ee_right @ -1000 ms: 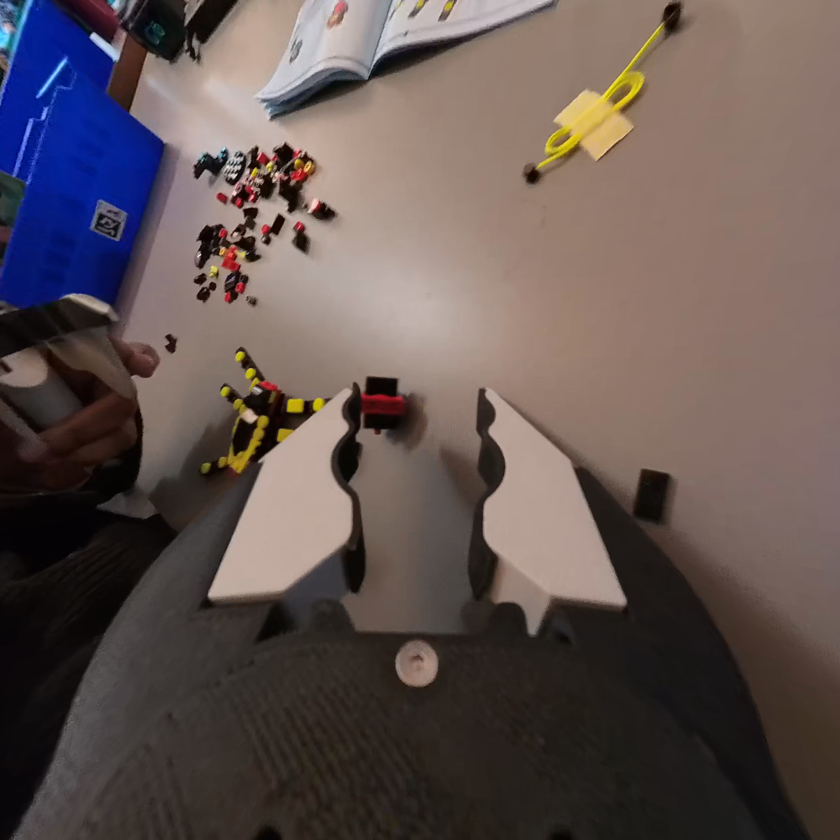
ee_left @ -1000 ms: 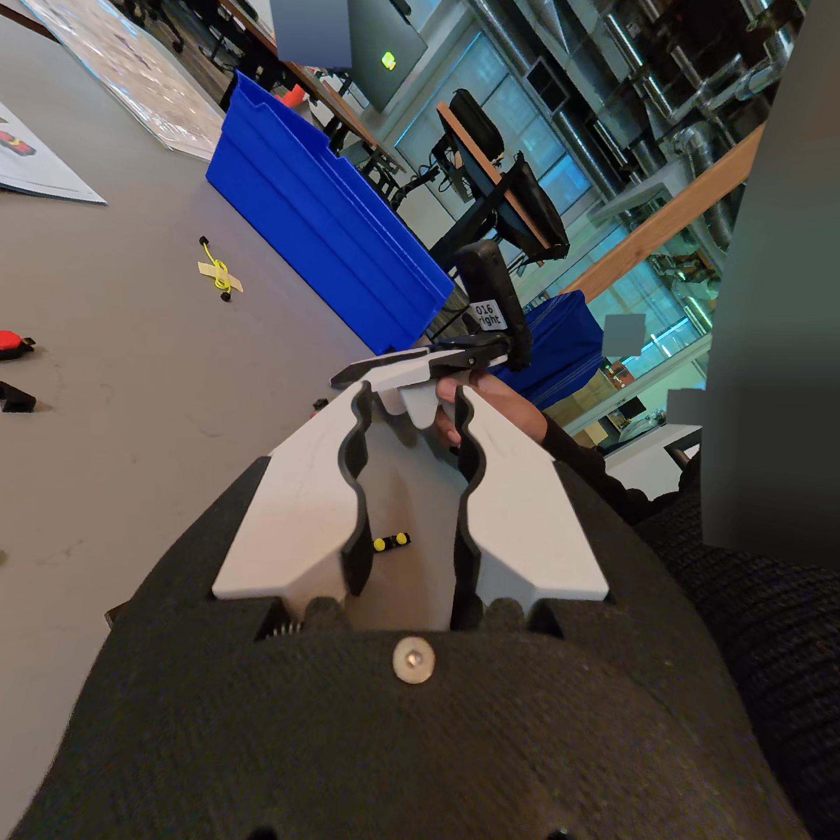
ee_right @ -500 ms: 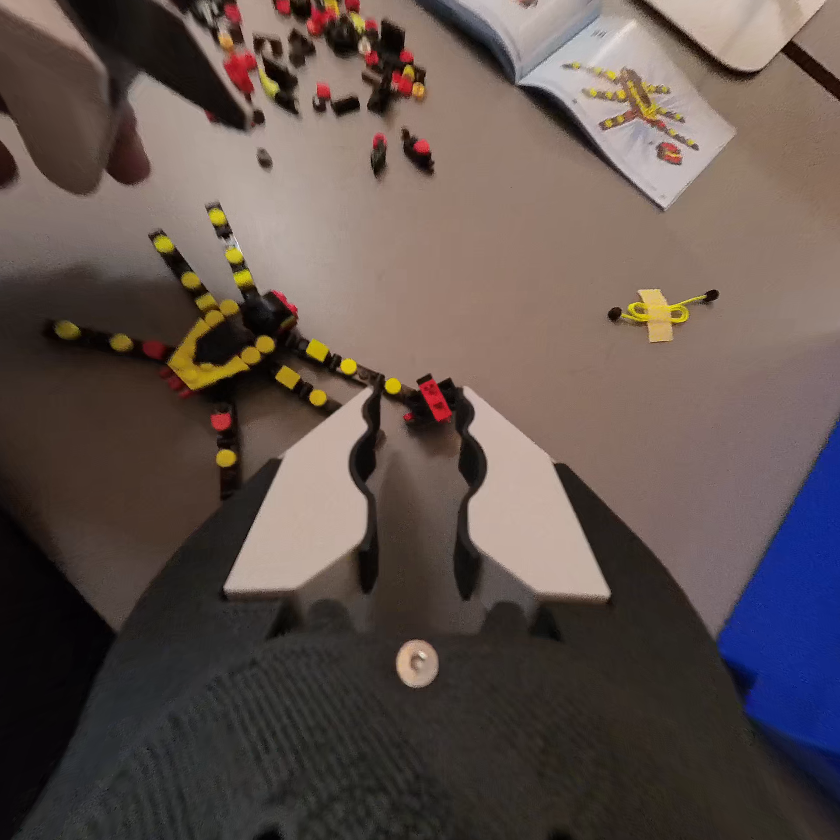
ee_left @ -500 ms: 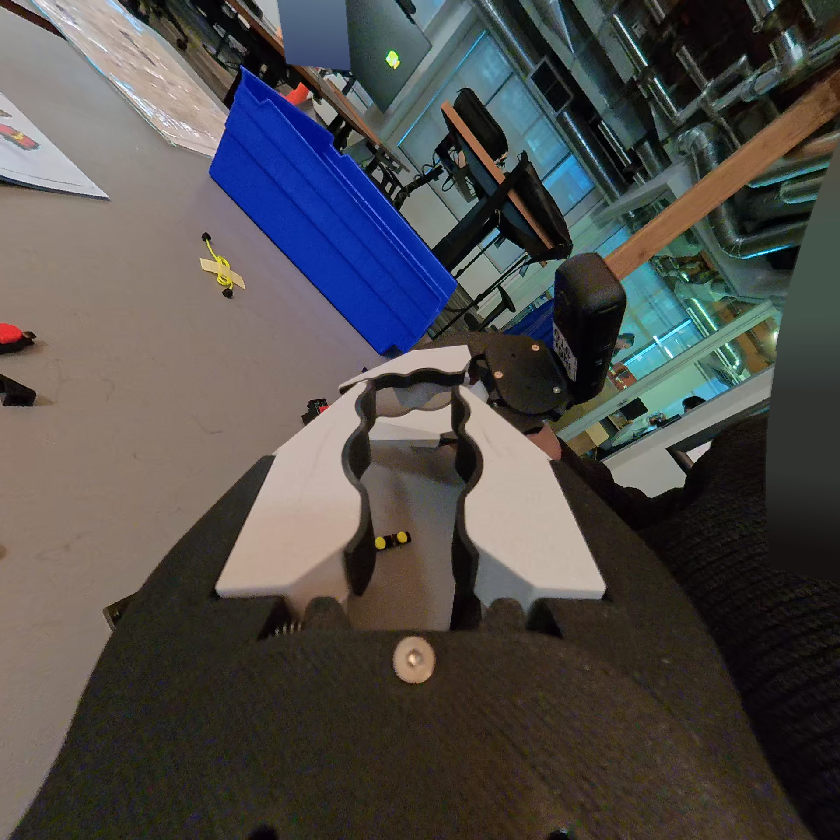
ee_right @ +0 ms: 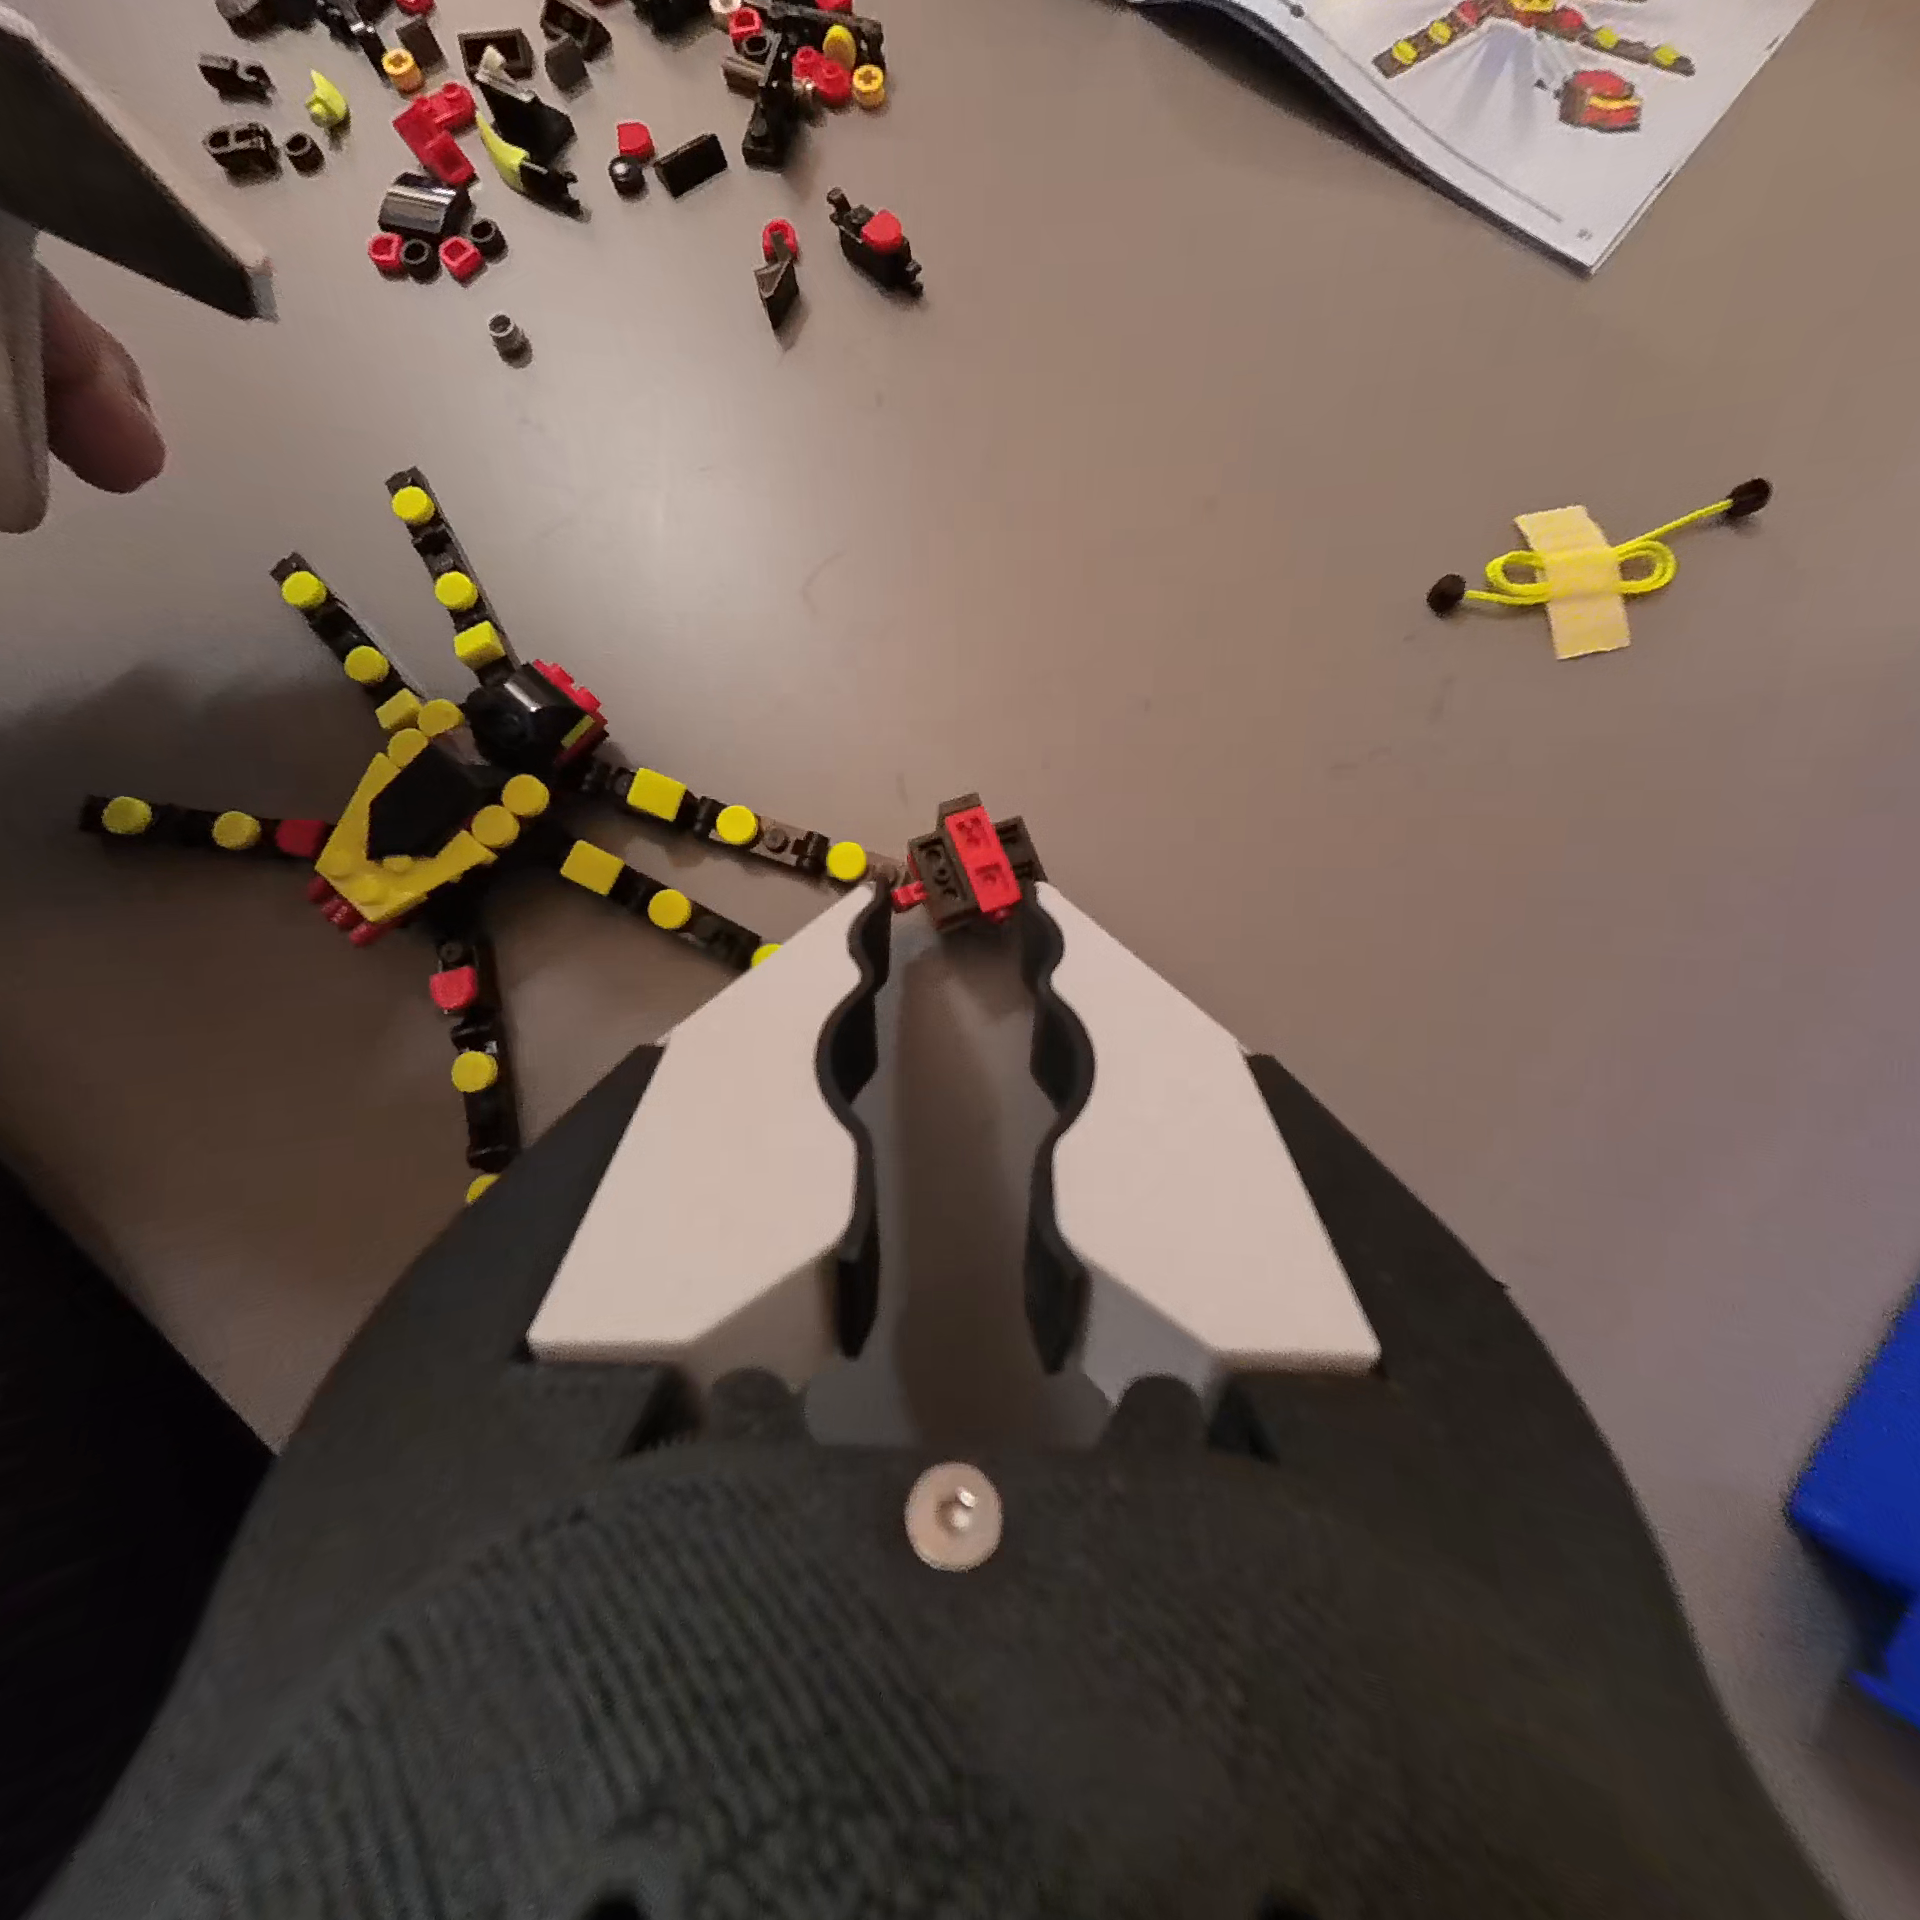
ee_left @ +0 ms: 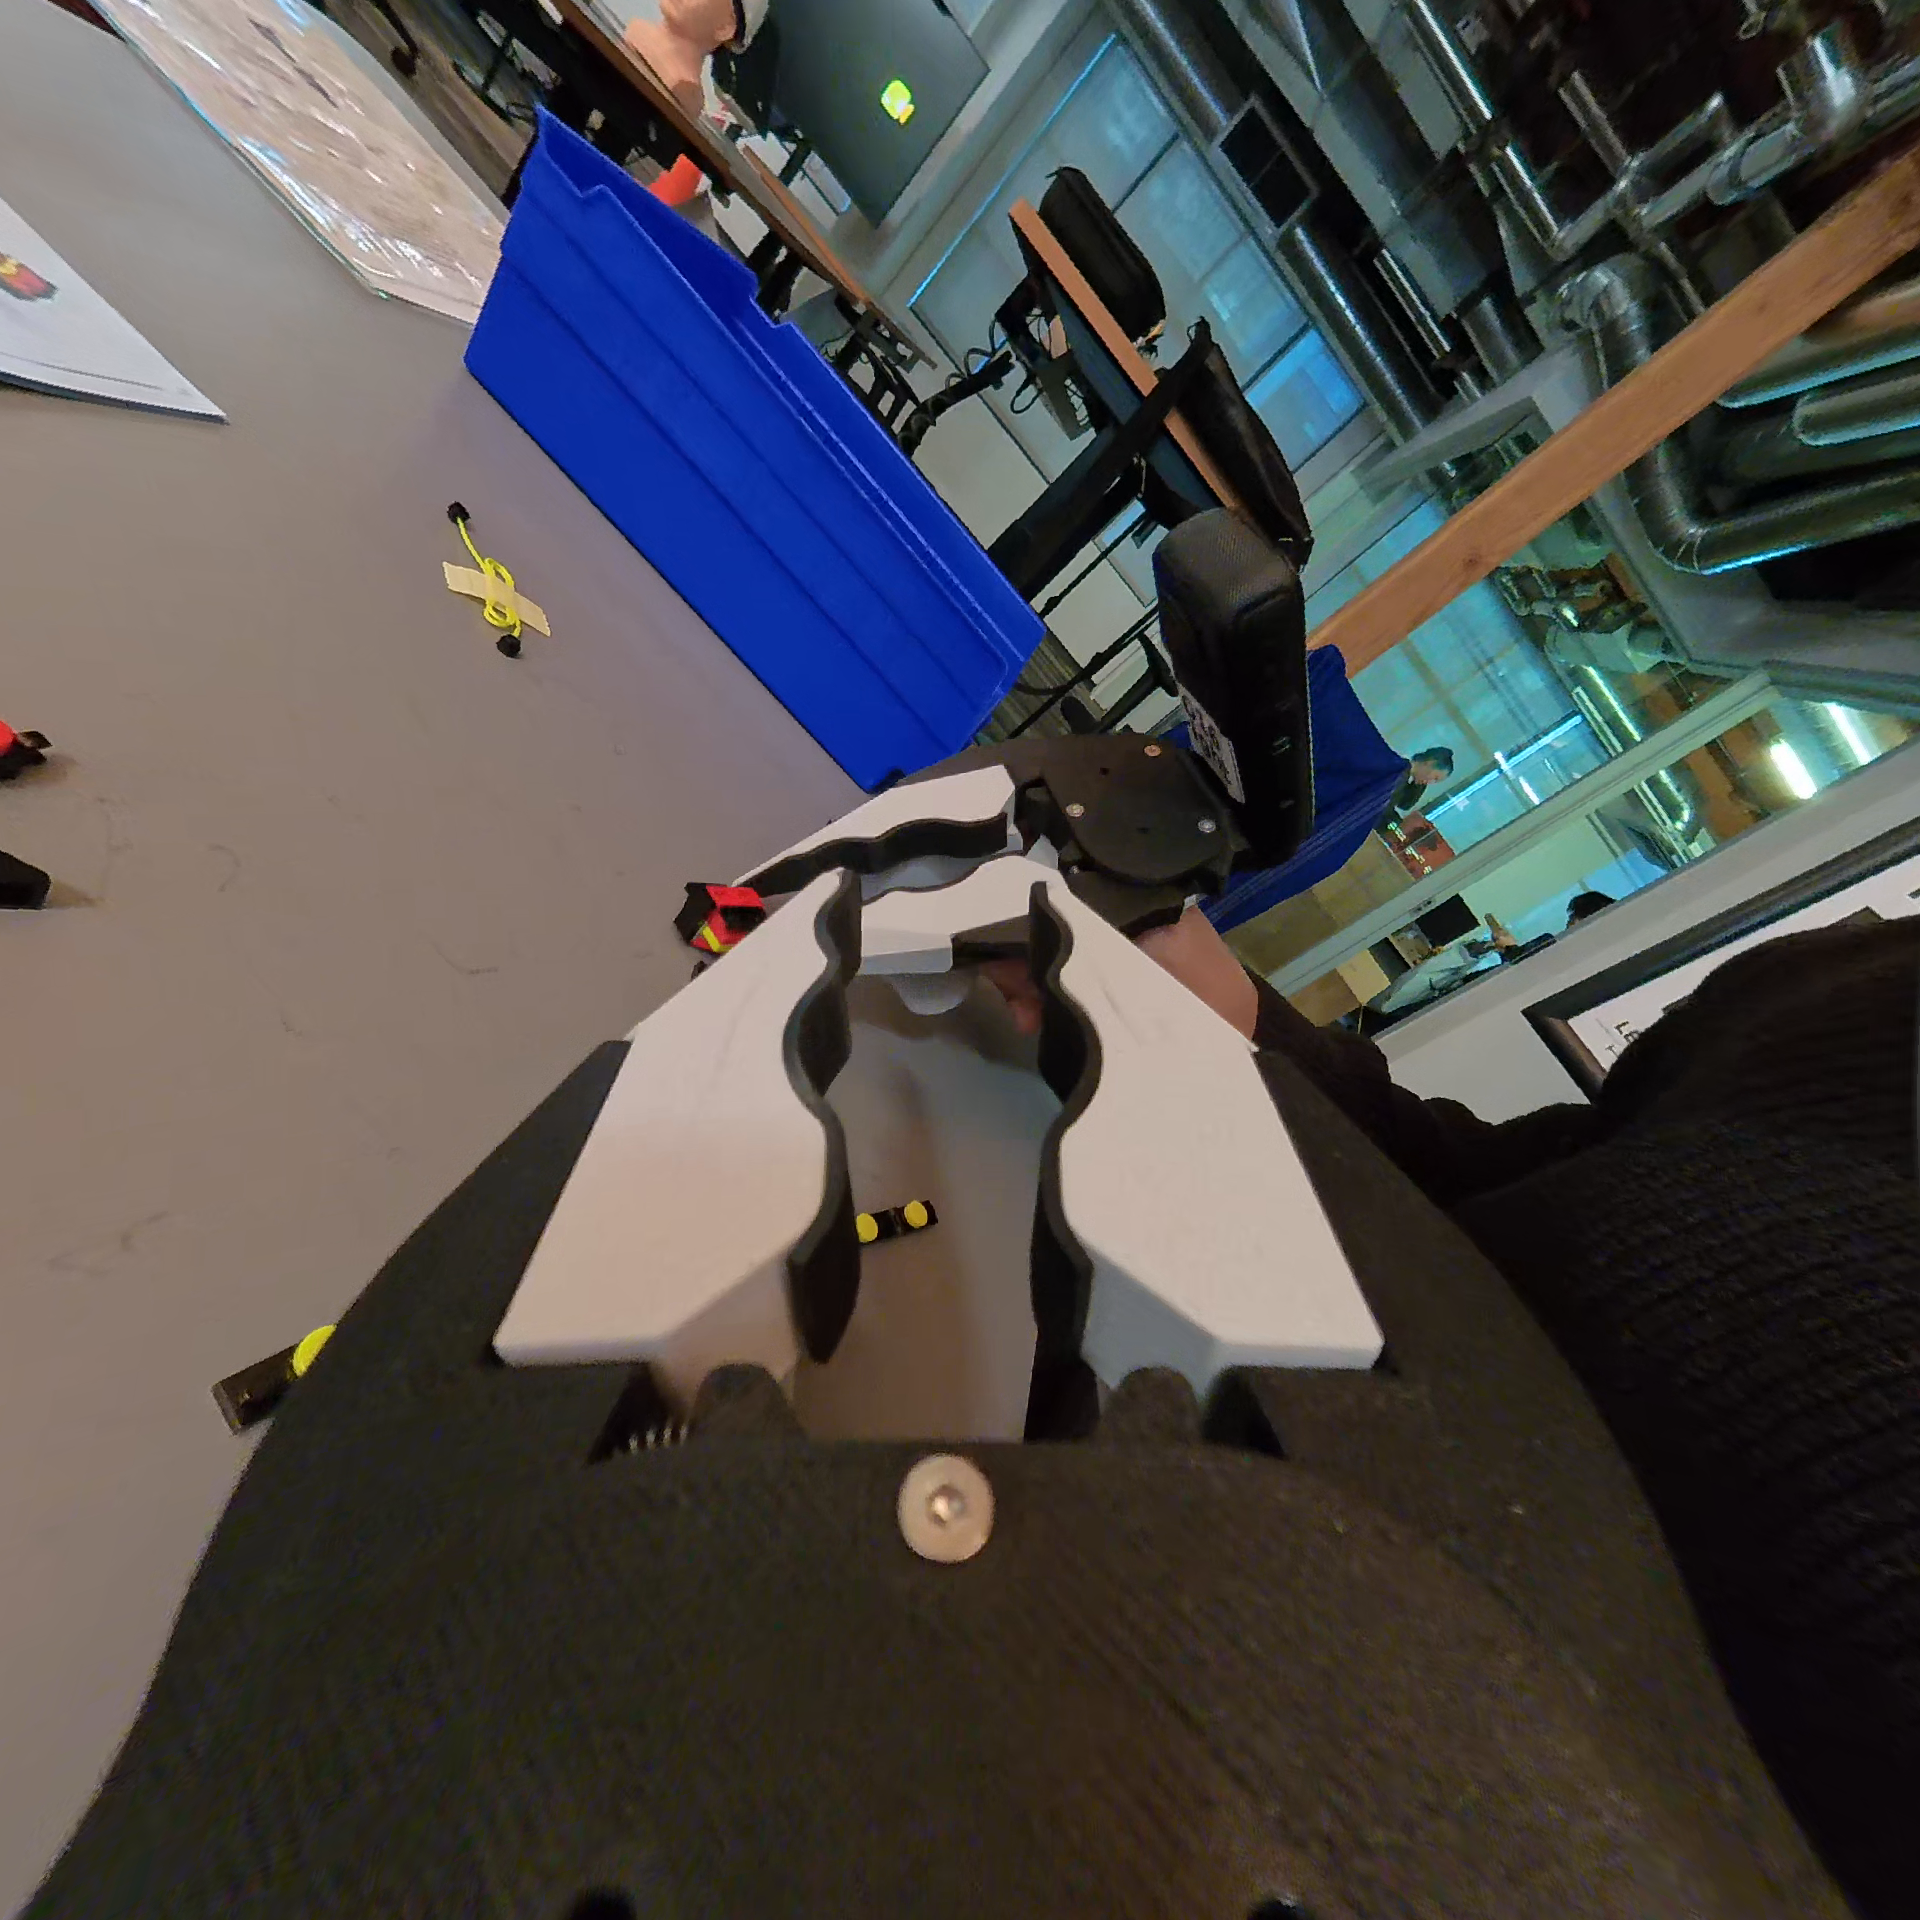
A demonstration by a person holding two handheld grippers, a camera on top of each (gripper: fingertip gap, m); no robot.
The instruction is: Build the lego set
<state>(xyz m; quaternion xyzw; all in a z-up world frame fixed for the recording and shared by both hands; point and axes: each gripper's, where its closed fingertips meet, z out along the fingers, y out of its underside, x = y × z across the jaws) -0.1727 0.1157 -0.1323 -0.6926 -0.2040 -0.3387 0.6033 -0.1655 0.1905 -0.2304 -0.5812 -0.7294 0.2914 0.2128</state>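
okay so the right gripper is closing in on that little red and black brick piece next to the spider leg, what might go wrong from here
1. The right gripper is open with the small red and black assembly at its fingertips, not clearly between them; closing now may pinch an edge and flick it away.
2. That assembly sits right at the tip of the spider model's nearest leg, so the left fingertip could bump and shift or snap the leg.

On the grey table point(ee_right: 1195, 436) we see a yellow-and-black spider-like lego model point(ee_right: 436, 800), a small red-and-black lego block point(ee_right: 971, 862), a pile of loose bricks point(ee_right: 540, 114), an open instruction booklet point(ee_right: 1507, 94), a taped yellow cord point(ee_right: 1579, 577) and a blue bin point(ee_left: 727, 447).
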